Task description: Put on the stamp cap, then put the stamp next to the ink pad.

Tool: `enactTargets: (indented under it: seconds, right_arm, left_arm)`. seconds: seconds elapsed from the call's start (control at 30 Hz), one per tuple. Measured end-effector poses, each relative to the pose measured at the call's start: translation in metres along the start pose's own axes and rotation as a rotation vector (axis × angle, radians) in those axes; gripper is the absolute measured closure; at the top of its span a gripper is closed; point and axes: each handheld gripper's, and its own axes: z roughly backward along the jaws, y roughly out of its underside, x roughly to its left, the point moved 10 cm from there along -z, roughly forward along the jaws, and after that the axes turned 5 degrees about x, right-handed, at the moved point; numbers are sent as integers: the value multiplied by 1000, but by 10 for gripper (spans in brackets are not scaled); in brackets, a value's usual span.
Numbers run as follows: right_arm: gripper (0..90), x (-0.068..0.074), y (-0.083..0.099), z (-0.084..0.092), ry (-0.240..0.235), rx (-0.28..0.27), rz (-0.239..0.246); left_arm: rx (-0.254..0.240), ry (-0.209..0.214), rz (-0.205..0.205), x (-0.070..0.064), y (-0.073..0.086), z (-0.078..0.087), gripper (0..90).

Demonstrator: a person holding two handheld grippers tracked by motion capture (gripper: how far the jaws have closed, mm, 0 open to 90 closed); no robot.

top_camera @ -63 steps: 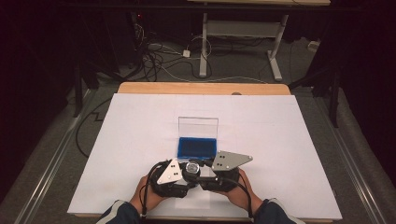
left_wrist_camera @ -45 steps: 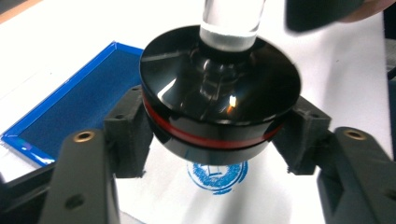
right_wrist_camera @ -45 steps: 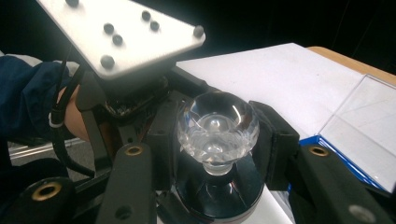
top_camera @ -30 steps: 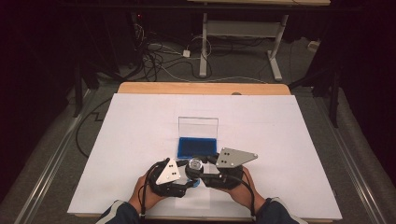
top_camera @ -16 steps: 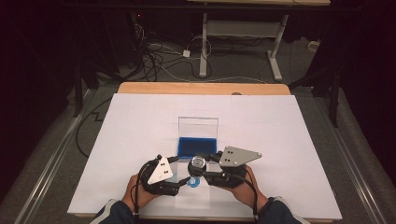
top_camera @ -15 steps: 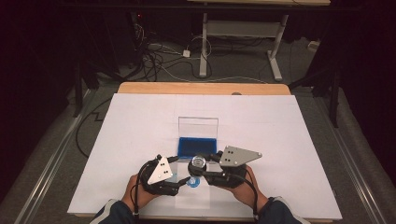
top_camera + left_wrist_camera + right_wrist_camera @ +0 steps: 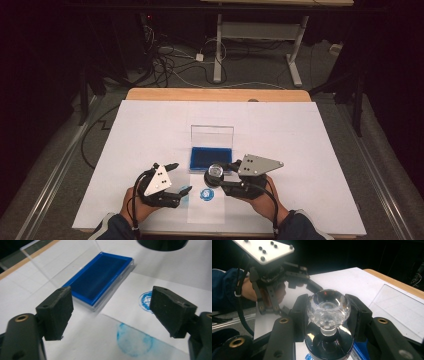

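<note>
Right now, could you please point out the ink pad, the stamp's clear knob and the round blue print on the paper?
ink pad point(image 7: 97, 277): left gripper view, middle of its blue surface.
stamp's clear knob point(image 7: 328, 305): right gripper view, centre of the faceted head, between the right gripper's jaws.
round blue print point(image 7: 206, 194): high view, centre of the mark.

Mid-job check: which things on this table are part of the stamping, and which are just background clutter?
In play:
stamp, clamped in right gripper
ink pad, lid open
paper sheet with printed mark
left gripper, open, empty

Background:
cables on floor
desk frame beyond table
</note>
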Motion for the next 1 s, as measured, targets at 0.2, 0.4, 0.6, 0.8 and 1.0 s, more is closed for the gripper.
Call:
enactTargets:
  seconds: [0.2, 0.4, 0.6, 0.8, 1.0]
  right_arm:
    - [567, -4, 1, 4, 11, 1, -2]
    - [567, -9, 2, 9, 26, 1, -4]
    - [567, -14, 2, 15, 41, 1, -8]
    - [567, -19, 4, 18, 62, 8, -6]
    - [567, -28, 10, 22, 89, 19, -14]
  left_arm:
    - [-8, -31, 12, 11, 8, 13, 180]
    - [3, -50, 28, 18, 19, 22, 180]
    - [12, -57, 45, 20, 29, 29, 179]
    - [32, -68, 62, 22, 38, 33, 159]
    - [29, -81, 64, 24, 42, 38, 158]
